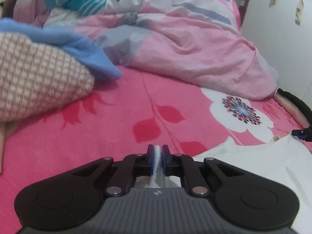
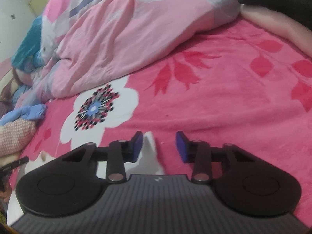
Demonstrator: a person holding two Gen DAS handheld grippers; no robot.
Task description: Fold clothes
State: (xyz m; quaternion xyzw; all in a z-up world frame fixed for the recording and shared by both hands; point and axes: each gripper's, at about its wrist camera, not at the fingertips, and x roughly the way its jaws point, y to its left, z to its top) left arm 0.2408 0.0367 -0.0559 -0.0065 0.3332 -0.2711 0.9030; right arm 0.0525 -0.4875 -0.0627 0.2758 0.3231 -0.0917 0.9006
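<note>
My left tongs (image 1: pixel 157 157) pinch an edge of the thin white cloth garment (image 1: pixel 253 167), which lies on the pink flowered bed (image 1: pixel 97 136) to their right. My right tongs (image 2: pixel 159 146) stand partly open around its raised corner, ready to match the grip.

Home bedroom: a bed is wearing a pink floral sheet (image 1: pixel 97 136), a crumpled pink duvet (image 1: pixel 195 58) is lying on it, pillow (image 1: pixel 35 74) and blue cloth (image 1: pixel 78 44) piling beside, white wall (image 1: pixel 282 48) behind.
</note>
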